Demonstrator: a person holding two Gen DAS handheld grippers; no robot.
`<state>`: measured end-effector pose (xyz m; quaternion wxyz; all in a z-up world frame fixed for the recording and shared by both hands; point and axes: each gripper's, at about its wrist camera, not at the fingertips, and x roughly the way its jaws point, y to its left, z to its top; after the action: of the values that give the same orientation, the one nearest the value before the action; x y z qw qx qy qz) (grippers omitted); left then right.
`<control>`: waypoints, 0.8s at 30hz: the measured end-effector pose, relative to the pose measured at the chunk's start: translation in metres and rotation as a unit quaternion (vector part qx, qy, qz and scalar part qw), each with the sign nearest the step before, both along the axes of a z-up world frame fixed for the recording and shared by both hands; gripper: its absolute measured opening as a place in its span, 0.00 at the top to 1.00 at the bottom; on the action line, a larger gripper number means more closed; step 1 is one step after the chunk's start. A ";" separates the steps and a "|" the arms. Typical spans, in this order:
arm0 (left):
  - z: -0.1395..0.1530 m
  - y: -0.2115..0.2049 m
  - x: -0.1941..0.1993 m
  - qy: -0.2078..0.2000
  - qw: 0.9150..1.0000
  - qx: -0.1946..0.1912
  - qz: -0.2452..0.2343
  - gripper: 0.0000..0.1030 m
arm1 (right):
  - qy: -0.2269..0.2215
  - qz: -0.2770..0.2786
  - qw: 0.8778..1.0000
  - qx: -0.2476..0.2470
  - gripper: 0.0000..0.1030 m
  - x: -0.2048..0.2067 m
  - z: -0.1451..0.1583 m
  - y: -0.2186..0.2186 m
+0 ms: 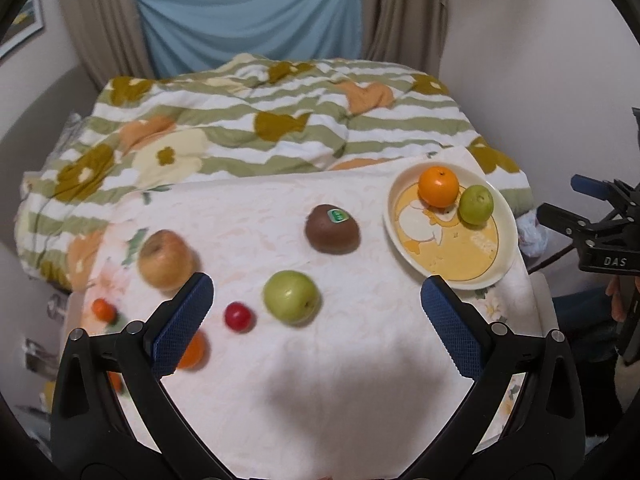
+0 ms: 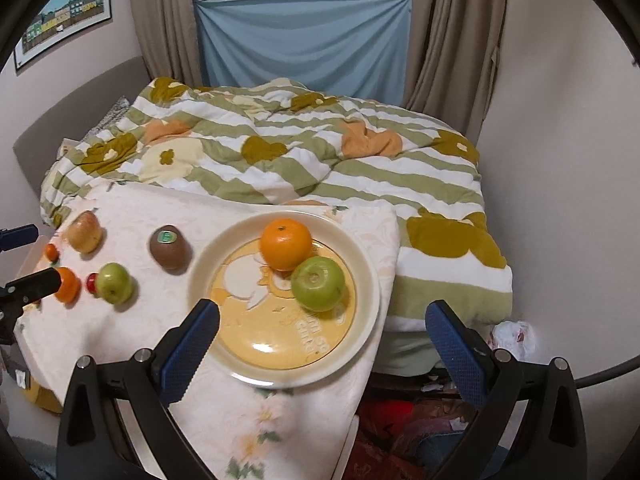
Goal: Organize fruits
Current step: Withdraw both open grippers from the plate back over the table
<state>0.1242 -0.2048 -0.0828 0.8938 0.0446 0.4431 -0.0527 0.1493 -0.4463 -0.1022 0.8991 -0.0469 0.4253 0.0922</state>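
A cream plate (image 2: 276, 344) with a yellow picture holds an orange (image 2: 285, 244) and a green apple (image 2: 318, 283). My right gripper (image 2: 323, 308) hangs open above the plate's near side, nothing between its fingers. Loose on the white cloth in the left wrist view lie a kiwi (image 1: 332, 229), a yellow-red apple (image 1: 165, 259), a second green apple (image 1: 291, 297), a small red fruit (image 1: 239, 317), a tiny orange fruit (image 1: 103, 309) and an orange (image 1: 194, 352) half hidden by a finger. My left gripper (image 1: 317, 286) is open and empty above them. The plate (image 1: 460, 256) sits at the right.
The floral tablecloth (image 1: 320, 380) covers a small table that butts against a bed with a striped flower quilt (image 2: 300, 152). Walls stand close on both sides. Bags and clutter (image 2: 400, 432) lie on the floor below the table's right edge.
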 end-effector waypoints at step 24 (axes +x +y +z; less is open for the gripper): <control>0.028 0.203 -0.094 -0.021 0.995 -0.004 0.095 0.00 | -0.027 0.043 0.999 0.016 0.00 -0.067 0.043 0.175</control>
<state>0.0301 -0.0021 -0.0544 0.9042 0.0005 0.4259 0.0314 0.0826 -0.2709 -0.0591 0.9063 -0.0532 0.3966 0.1358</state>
